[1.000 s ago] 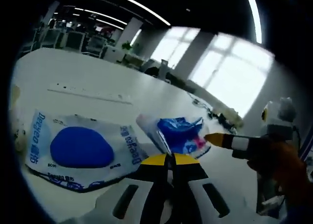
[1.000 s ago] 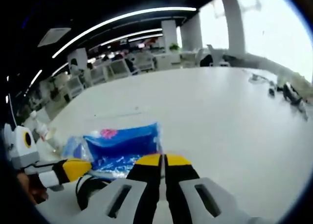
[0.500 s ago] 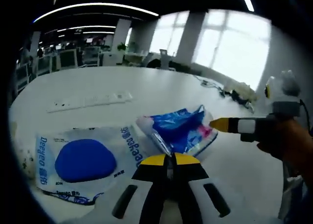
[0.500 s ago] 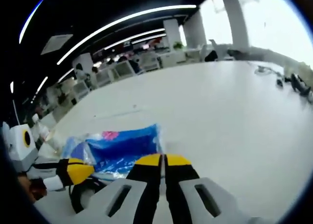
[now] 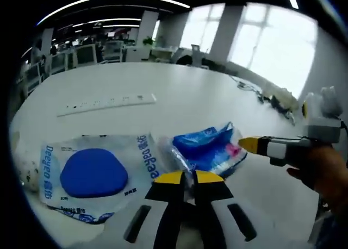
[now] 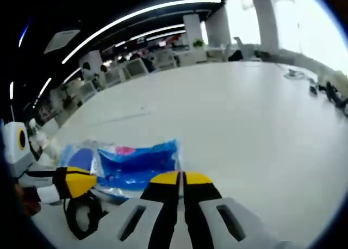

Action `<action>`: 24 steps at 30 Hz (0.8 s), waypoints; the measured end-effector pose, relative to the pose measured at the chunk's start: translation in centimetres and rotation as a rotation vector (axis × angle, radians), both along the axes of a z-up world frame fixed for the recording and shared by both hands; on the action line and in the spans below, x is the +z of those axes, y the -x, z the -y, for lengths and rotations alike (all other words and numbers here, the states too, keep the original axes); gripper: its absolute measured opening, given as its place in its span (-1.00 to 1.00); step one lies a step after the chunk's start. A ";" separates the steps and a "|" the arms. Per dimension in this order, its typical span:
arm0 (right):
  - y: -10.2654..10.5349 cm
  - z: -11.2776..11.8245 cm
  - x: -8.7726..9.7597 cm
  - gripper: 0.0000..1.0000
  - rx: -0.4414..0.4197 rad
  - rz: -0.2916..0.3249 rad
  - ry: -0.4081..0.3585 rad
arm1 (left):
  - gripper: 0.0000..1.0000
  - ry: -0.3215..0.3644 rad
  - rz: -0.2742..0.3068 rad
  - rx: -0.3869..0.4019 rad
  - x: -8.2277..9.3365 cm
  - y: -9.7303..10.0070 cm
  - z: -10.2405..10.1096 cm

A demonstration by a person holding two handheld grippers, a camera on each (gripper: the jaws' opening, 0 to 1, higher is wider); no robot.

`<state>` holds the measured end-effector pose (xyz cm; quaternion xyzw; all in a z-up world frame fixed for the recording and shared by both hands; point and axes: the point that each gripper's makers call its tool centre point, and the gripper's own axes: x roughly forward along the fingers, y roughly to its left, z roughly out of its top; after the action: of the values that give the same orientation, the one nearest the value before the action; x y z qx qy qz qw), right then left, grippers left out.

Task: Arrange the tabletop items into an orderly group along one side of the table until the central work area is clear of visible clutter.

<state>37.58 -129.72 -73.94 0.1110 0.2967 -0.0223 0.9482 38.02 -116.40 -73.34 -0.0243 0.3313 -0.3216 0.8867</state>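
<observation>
A crumpled blue packet (image 5: 209, 148) with a pink patch lies on the white table (image 5: 206, 91), just right of a large clear bag (image 5: 92, 173) that holds a blue oval pad. My left gripper (image 5: 188, 177) is at the packet's clear near edge, its jaws almost together with that edge running in between them. My right gripper (image 6: 182, 177) is shut just short of the packet (image 6: 138, 161). In the left gripper view its yellow tip (image 5: 251, 145) touches the packet's pink end. The left gripper (image 6: 76, 182) enters the right gripper view at the packet's other end.
A white power strip (image 5: 106, 101) lies flat on the table behind the bag. A pale speckled object (image 5: 24, 170) sits at the table's left edge. Cables (image 6: 331, 94) lie at the far right. A person's hand (image 5: 321, 173) holds the right gripper. Desks and chairs stand beyond the table.
Both views have swung, bringing the power strip further into the left gripper view. The packet and bag keep their places against the jaws. The slit between the left jaws looks slightly wider.
</observation>
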 end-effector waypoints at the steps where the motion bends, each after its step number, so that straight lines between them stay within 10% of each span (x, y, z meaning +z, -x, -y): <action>1: 0.0 0.0 0.0 -1.00 -0.003 0.000 -0.003 | -0.93 0.002 -0.003 -0.005 0.0 0.1 0.1; 24: -0.8 -0.3 -1.1 -0.89 0.037 -0.025 0.050 | -0.85 0.002 -0.002 -0.045 0.7 0.5 0.8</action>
<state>38.40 -129.38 -75.00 0.0815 0.3101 -0.0135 0.9471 37.50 -117.16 -72.62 -0.0179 0.3324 -0.3415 0.8789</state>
